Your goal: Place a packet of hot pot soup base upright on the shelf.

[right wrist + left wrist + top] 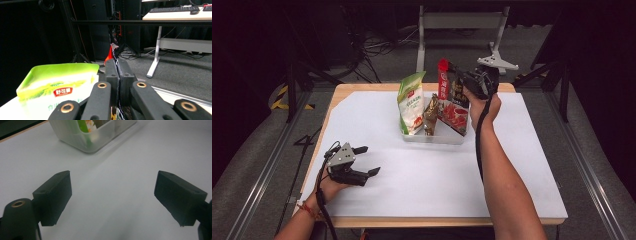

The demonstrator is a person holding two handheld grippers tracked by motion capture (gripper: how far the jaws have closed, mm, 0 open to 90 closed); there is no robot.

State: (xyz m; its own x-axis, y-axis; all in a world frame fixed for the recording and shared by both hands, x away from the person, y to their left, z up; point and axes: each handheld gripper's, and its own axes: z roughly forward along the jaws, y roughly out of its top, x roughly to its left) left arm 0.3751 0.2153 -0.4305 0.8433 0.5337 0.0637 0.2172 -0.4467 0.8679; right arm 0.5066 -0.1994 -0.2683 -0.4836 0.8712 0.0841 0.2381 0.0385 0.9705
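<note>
**Red snack bag pinched at the bin, left gripper idle**

The right gripper has its jaws pressed together on the top edge of a tall red-and-dark foil snack bag. In the right gripper view only a thin sliver of that bag shows above the closed black jaws; the rest is hidden behind them. The bag stands at the right end of a clear plastic rectangular bin near the far middle of the white table cover. Its printing is too small to read from above.

At the bin's left end stands a green-and-white pouch. In the right gripper view the pouch carries a red label with white characters, blurred beyond reading, and its lower part is cut off. Between the two bags a small brown glossy packet stands, partly covered by the bin wall.

The left gripper rests at the near left of the table, jaws spread wide with nothing between them. The left gripper view catches one blurred, cut-off corner of the bin.
</note>
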